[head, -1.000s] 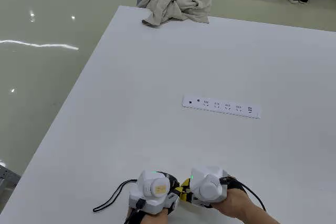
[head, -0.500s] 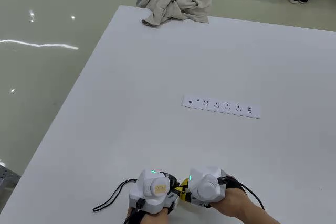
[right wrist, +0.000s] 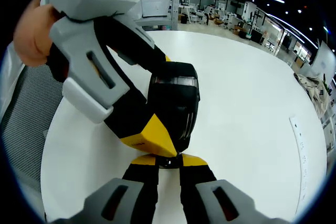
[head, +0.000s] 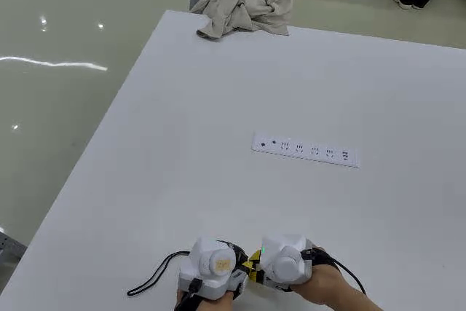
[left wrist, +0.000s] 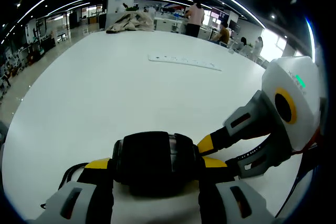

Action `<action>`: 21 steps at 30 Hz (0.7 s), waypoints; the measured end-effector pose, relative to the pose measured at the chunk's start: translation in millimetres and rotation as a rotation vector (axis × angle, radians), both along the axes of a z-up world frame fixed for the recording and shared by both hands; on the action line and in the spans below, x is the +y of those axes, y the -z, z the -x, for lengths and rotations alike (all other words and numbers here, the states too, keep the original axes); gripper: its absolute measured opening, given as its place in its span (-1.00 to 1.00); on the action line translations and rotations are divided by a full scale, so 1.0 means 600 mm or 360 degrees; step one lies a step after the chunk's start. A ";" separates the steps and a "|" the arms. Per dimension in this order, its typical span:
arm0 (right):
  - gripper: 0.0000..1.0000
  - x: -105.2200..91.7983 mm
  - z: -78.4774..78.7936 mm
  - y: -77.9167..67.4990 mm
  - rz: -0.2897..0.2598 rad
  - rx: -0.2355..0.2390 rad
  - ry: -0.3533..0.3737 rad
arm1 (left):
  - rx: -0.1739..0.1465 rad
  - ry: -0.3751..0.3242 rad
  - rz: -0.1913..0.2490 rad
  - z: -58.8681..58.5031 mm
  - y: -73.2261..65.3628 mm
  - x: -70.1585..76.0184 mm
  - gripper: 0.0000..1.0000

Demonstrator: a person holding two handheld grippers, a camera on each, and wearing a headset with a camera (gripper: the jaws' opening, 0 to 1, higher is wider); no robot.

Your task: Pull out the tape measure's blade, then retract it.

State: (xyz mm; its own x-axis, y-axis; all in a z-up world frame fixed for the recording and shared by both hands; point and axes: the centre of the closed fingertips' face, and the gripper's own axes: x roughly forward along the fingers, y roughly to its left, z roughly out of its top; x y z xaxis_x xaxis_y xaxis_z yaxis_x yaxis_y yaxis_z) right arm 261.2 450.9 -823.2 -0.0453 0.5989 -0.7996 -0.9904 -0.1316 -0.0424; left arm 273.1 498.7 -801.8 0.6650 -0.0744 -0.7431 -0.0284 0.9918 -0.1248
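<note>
Tape measure [left wrist: 157, 150] clamped between left gripper [left wrist: 157, 164] jaws; right gripper [right wrist: 169, 161] jaws pinch its edge, narrow.

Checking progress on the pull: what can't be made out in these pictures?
1. Right gripper view: what the right gripper pinches below the tape measure, too small and shadowed.
2. Left gripper view: the blade's exit, behind the case in the left gripper.
3. Head view: most of the tape measure, covered by both gripper bodies.

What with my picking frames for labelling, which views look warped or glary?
Head view: sharp, evenly lit, glare streaks on the floor. Left gripper view: fisheye bows the table edge. Right gripper view: fisheye swells the near tape measure.
</note>
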 end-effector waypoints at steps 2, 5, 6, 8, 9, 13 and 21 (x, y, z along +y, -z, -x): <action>-0.70 0.000 0.000 0.000 0.0003 -0.0001 -0.0006 | -0.0003 0.0002 -0.0008 0.000 0.002 0.000 0.27; -0.70 -0.002 0.000 0.000 0.0006 -0.0001 -0.0009 | -0.0008 0.0014 -0.0009 0.001 0.002 -0.001 0.29; -0.70 -0.002 0.000 0.000 0.0005 0.0000 -0.0006 | -0.0007 0.0028 -0.0020 0.002 0.003 -0.001 0.30; -0.69 -0.001 -0.001 0.001 0.0006 -0.0005 -0.0001 | -0.0011 0.0047 -0.0031 0.004 0.003 -0.002 0.30; -0.69 -0.002 -0.001 0.002 0.0008 -0.0004 0.0002 | -0.0020 0.0047 -0.0027 0.004 0.003 -0.002 0.30; -0.68 -0.003 -0.001 0.004 0.0020 -0.0018 -0.0002 | -0.0044 0.0038 0.0004 0.003 0.000 -0.001 0.30; -0.67 -0.003 -0.002 0.004 0.0018 -0.0009 0.0019 | -0.0045 0.0033 0.0021 0.003 -0.001 -0.003 0.31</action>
